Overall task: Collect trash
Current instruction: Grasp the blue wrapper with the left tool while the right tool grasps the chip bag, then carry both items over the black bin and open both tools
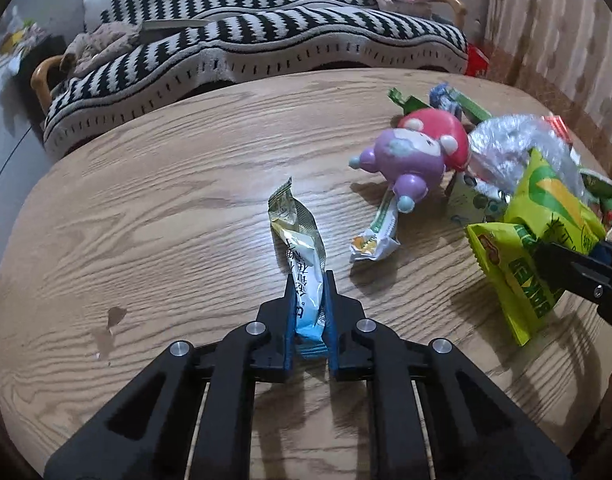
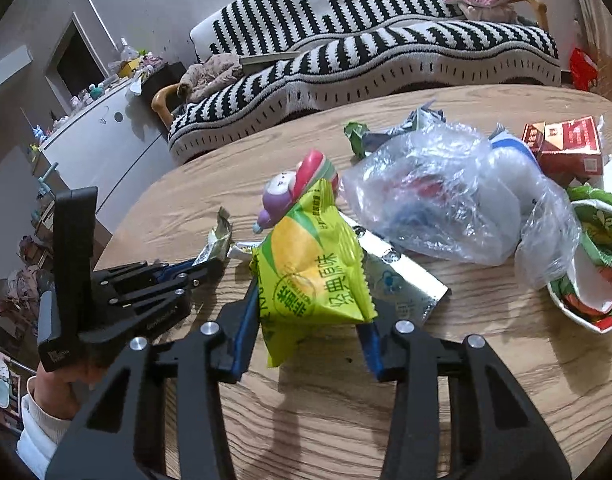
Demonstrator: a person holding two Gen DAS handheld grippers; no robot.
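Left tongs point(image 1: 310, 312) pinch the thin, crinkly wrapper point(image 1: 302, 256) near its end; right tongs point(image 2: 306, 320) squeeze the soft, light green bag point(image 2: 314, 272).

Left half of the wooden table point(image 1: 146, 216) is wide open, bare wood right out to the left edge and the near edge. The right side is the jam: a plush toy point(image 1: 418, 152), a crumpled clear plastic bag point(image 2: 446, 196), a red carton point(image 2: 566, 148) and a paper bowl point(image 2: 586, 308) crowd toward the right edge. Striped sofa point(image 1: 266, 52) walls off the far edge.
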